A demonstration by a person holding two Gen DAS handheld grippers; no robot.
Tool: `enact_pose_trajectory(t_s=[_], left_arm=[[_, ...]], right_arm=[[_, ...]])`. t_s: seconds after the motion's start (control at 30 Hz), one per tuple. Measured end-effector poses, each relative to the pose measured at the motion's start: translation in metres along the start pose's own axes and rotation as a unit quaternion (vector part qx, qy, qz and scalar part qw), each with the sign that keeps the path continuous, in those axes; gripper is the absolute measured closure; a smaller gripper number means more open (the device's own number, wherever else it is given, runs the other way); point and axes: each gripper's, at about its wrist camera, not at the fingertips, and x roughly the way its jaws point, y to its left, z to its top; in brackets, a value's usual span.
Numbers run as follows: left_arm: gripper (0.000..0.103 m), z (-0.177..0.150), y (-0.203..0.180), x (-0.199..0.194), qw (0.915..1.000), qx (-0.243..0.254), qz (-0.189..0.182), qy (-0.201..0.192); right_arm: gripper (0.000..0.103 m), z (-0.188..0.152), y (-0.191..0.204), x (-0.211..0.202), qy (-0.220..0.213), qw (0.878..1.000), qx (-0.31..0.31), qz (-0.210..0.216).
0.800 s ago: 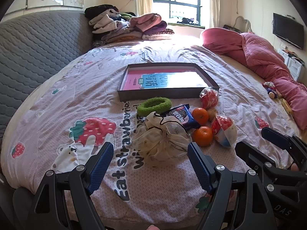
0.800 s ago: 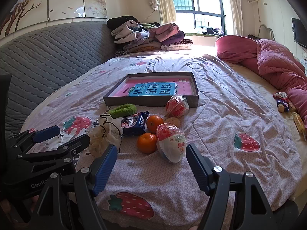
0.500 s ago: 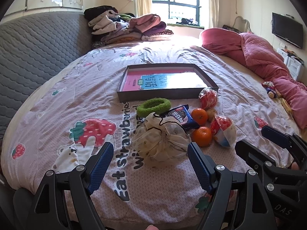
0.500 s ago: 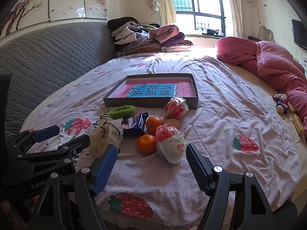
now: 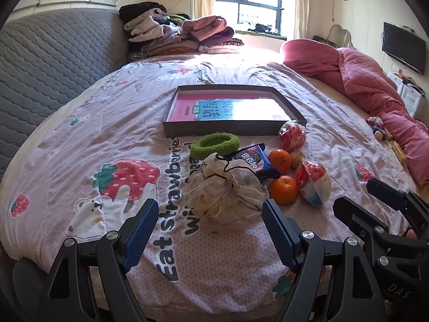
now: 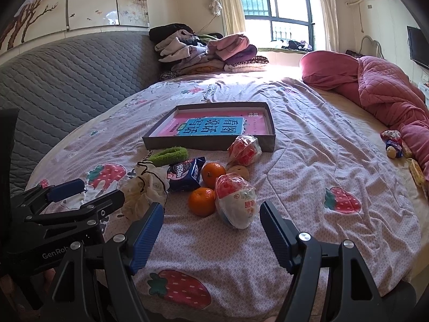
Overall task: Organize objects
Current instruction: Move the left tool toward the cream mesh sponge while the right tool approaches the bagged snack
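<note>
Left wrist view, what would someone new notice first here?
Probably the clutter on the strawberry-print bedsheet: a cream mesh pouch, two oranges, a blue cookie pack and wrapped snacks. Just behind lies a shallow dark box holding a pink-and-blue book, and a pink quilt is heaped at right.

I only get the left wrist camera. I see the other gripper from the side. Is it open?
Observer: Yes. In the right wrist view the right gripper has its jaws wide apart and holds nothing.
Operator: What's in front of it?
Observer: A red-and-white snack bag lies just ahead of its fingertips, right next to an orange.
Operator: The book in the box is all shiny for me!
Observer: There's no glare from this side. The book in the box shows a blue label on a pink cover.
</note>
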Motion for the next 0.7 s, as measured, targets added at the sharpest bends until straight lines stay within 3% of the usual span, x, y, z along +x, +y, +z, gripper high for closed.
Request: enact_pose_trajectory(t_s=[0.47,0.7], left_arm=[[0.023,-0.006,-0.003,0.016,0.9993,-0.002,-0.023,0.029],[0.023,-0.010,-0.007,0.023,0.9972,-0.001,-0.059,0.046]], right_arm=[[0.030,-0.005,-0.009,0.009,0.016,1.000,0.013,-0.006],[0.030,-0.007,-0.013,0.015,0.027,0.999,0.020,0.003]])
